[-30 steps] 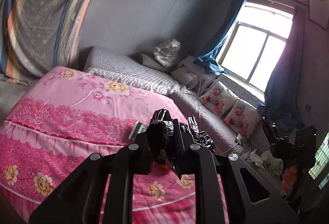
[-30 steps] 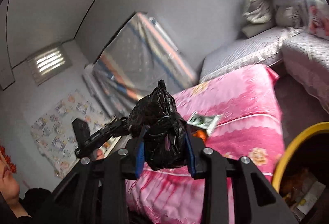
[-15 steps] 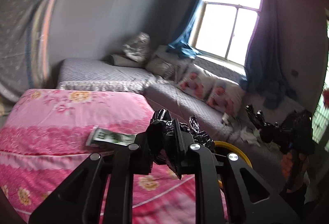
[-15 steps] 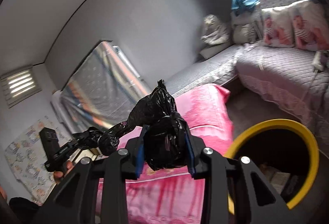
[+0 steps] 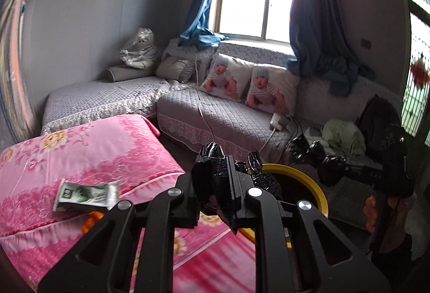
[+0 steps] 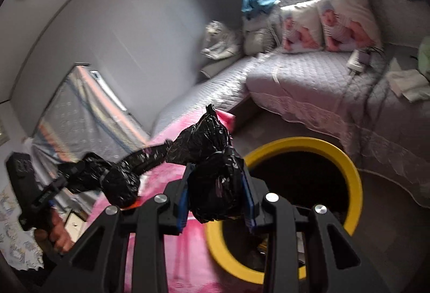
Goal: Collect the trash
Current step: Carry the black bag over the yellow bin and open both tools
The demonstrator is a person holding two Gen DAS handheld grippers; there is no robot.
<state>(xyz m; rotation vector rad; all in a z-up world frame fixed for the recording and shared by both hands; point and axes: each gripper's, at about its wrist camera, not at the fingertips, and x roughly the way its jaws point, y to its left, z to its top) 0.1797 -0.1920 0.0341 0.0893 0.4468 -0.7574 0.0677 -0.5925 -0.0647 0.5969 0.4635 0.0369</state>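
A crumpled black plastic bag (image 5: 212, 180) is pinched in my left gripper (image 5: 217, 177), which is shut on it above the edge of the pink bed. In the right wrist view the same black bag (image 6: 212, 147) runs from my right gripper (image 6: 216, 185), also shut on it, across to the left gripper (image 6: 72, 174) at the left. A yellow-rimmed bin (image 6: 349, 172) stands on the floor just beyond and below the right gripper. Its rim (image 5: 309, 180) shows behind the left fingers too. A green-and-white wrapper (image 5: 86, 193) lies on the pink bedspread, with something orange (image 5: 91, 220) beside it.
The pink bed (image 5: 80, 153) fills the lower left. A grey quilted corner sofa (image 5: 228, 121) with two baby-print cushions (image 5: 250, 86) runs under the window. A charger and cable (image 5: 279, 121) and loose clothes (image 5: 341, 134) lie on it. A person's hand (image 5: 376, 212) holds the right gripper.
Both views have swung from the wall and pink bed toward the window and sofa. The yellow bin has come into sight and grown larger. Both grippers stay shut on the black bag.
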